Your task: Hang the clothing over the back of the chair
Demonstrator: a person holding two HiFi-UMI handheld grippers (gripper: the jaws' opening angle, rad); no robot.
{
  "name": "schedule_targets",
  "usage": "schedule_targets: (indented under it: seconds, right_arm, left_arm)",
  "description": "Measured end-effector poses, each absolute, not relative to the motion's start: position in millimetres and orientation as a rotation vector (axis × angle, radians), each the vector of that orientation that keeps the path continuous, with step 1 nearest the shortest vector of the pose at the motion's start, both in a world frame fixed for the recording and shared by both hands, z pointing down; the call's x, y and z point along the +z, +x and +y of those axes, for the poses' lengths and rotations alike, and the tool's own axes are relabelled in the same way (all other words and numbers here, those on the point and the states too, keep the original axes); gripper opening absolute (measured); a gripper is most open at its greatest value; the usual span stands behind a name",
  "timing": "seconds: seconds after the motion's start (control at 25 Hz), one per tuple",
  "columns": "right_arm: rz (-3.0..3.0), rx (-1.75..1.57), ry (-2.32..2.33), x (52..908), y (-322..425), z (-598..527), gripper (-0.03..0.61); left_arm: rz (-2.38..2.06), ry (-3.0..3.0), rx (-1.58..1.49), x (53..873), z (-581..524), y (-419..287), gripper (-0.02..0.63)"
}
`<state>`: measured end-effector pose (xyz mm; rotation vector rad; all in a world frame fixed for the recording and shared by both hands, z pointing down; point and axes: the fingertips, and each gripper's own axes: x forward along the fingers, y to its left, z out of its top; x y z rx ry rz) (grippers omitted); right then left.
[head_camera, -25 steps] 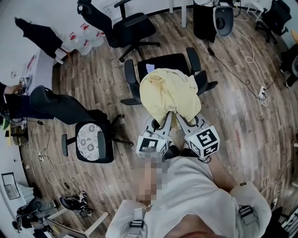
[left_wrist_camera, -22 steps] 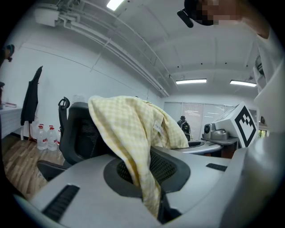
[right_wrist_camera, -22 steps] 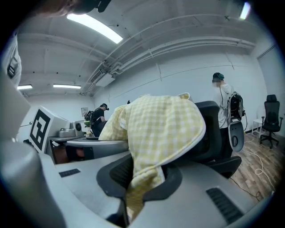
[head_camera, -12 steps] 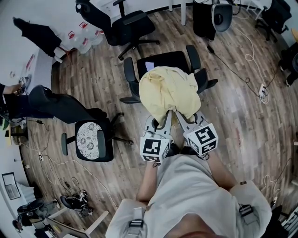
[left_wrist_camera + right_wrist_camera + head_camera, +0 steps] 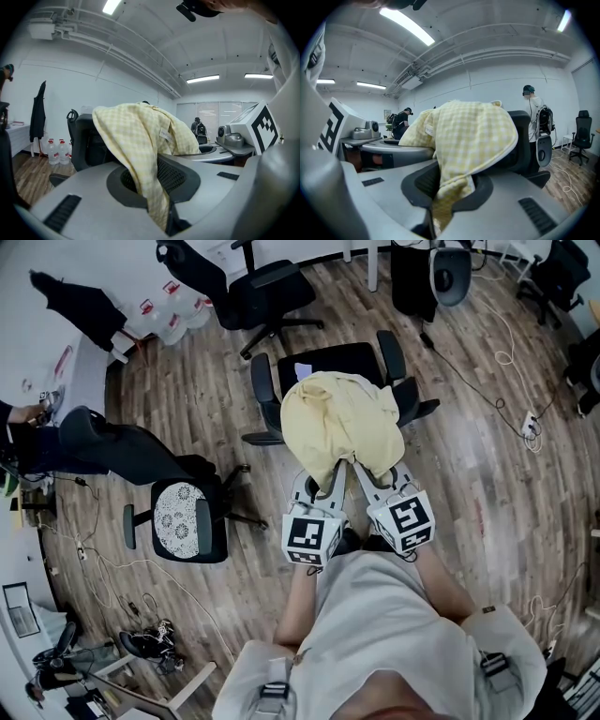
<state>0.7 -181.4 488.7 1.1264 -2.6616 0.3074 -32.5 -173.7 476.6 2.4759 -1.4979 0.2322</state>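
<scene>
Nearly done, as I read it. The yellow checked garment (image 5: 342,427) already lies draped over the top of the black chair (image 5: 333,362)'s back. Its far part spills toward the seat and its near end trails down on the person's side.

Left tongs (image 5: 325,479) are clamped on the near edge of the cloth, which runs straight into the narrow gap between the jaws in the left gripper view (image 5: 157,187). Right tongs (image 5: 368,476) are pinched on the same end just beside them, and their jaws are starting to open with the cloth between them (image 5: 440,187).

What's left is probably only letting go with both and drawing back. The drape may want a check so it sits even and doesn't slide off.

- **Edges:** The pale trimmed hem shows curving over the chair back in the right gripper view. The garment covers the whole top of the back, and both armrests are bare.
- **Room:** There is open wooden floor (image 5: 187,418) on both sides of the chair. The chair with the patterned seat (image 5: 180,521) is well apart on the left, and the floor cable (image 5: 506,357) is well apart on the right. The person stands close behind the back, so pulling straight back looks unobstructed.
</scene>
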Motion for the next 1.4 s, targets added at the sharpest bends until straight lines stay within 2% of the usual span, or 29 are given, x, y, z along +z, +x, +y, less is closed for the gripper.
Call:
schedule_targets:
  seconds: [0.2,0.36,0.48,0.72,1.4]
  right_arm:
    - [-2.663,0.296,1.134,486.7,-0.2,-180.6,0.058]
    - [-2.672,0.286,1.143,484.6,3.7,-177.0,0.091]
    - [-2.671,0.288,1.151,484.4,6.4,-174.3,0.149]
    - [-2.662,0.31,1.196,484.6,19.2,-175.3,0.271]
    - [-2.696,0.281,1.208,470.9,43.1,-158.9,0.276]
  left_arm:
    - [-1.5,2.479,0.228,474.3,-171.5,-34.6,0.054]
    - [-1.505,2.487,0.231,473.1,-167.7,-33.1,0.074]
    - [-1.52,2.484,0.228,471.0,-165.9,-34.3,0.103]
    - [-1.554,2.446,0.231,472.1,-163.1,-40.7,0.219]
    - [-1.665,2.406,0.226,459.6,-138.6,-49.4,0.232]
